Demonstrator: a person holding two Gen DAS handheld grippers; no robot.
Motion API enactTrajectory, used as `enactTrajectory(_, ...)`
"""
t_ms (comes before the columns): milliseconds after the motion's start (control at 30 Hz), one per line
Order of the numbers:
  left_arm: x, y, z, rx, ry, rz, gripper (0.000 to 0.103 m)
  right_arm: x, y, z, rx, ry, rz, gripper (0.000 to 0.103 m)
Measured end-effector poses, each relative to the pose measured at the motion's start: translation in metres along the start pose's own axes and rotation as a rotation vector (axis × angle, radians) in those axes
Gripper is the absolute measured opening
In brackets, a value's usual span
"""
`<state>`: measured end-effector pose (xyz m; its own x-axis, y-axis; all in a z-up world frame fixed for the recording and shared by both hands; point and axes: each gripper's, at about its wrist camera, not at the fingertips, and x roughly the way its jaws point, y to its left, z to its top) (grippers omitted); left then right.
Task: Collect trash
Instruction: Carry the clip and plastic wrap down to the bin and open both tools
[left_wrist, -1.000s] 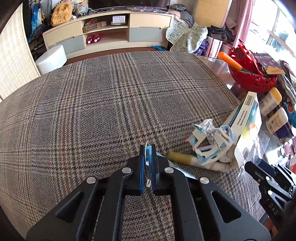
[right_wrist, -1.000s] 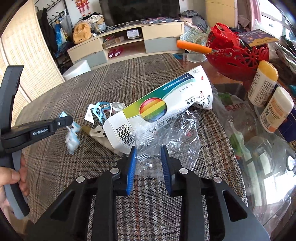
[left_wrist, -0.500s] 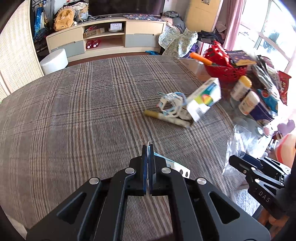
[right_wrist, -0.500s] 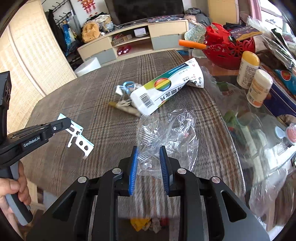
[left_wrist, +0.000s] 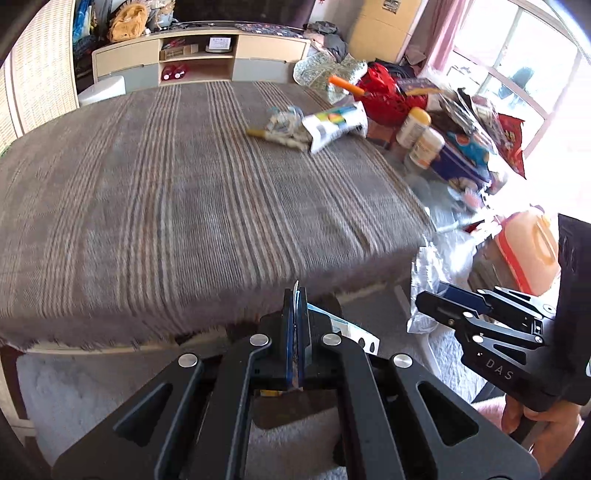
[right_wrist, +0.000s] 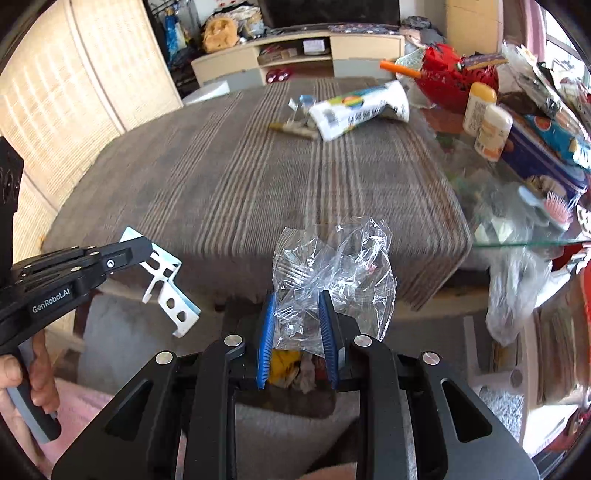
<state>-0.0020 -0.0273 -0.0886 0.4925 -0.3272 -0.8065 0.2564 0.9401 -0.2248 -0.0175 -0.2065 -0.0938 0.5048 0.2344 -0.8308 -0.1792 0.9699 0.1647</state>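
Note:
My left gripper (left_wrist: 295, 295) is shut on a flat white and blue cardboard packaging piece (right_wrist: 166, 284), held off the near edge of the plaid-covered table (left_wrist: 184, 192). My right gripper (right_wrist: 295, 299) is shut on a crumpled clear plastic wrapper (right_wrist: 332, 266), also off the table's near edge; it shows in the left wrist view (left_wrist: 436, 266) too. Below the right jaws lies some yellow and white crumpled trash (right_wrist: 291, 369), in what container I cannot tell. On the table's far side lie a white carton with a rainbow print (right_wrist: 358, 107), torn blue-white packaging (left_wrist: 284, 118) and a yellowish stick (left_wrist: 273, 136).
A red basket (right_wrist: 450, 77) with an orange-handled tool stands at the far right. Two yellow-capped bottles (right_wrist: 484, 114), a blue box and snack bags crowd a glass surface (right_wrist: 517, 229) on the right. An orange jug (left_wrist: 528, 251) stands low right. A TV cabinet lines the back wall.
Both grippers have pulled back from the table past its near edge, carrying the cardboard piece and the plastic wrapper. The carton and other trash now lie far off.

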Motion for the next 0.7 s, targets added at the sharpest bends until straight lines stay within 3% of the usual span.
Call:
enactTrajectory(300,0.021,-0.004,-0.062,0.007,0.031,-0.016,0.0,0.034,0.005,-0.065,0.0,0.079,0.073,0.025)
enactTrajectory(500,0.065,0.004,-0.089,-0.018,0.089,-0.061,0.0,0.071,0.002,-0.086,0.038,0.125,0.083,0.025)
enactTrajectory(700,0.114,0.012,-0.097,-0.009,0.163,-0.042,0.0,0.108,-0.003,-0.097,0.047,0.181,0.053,0.025)
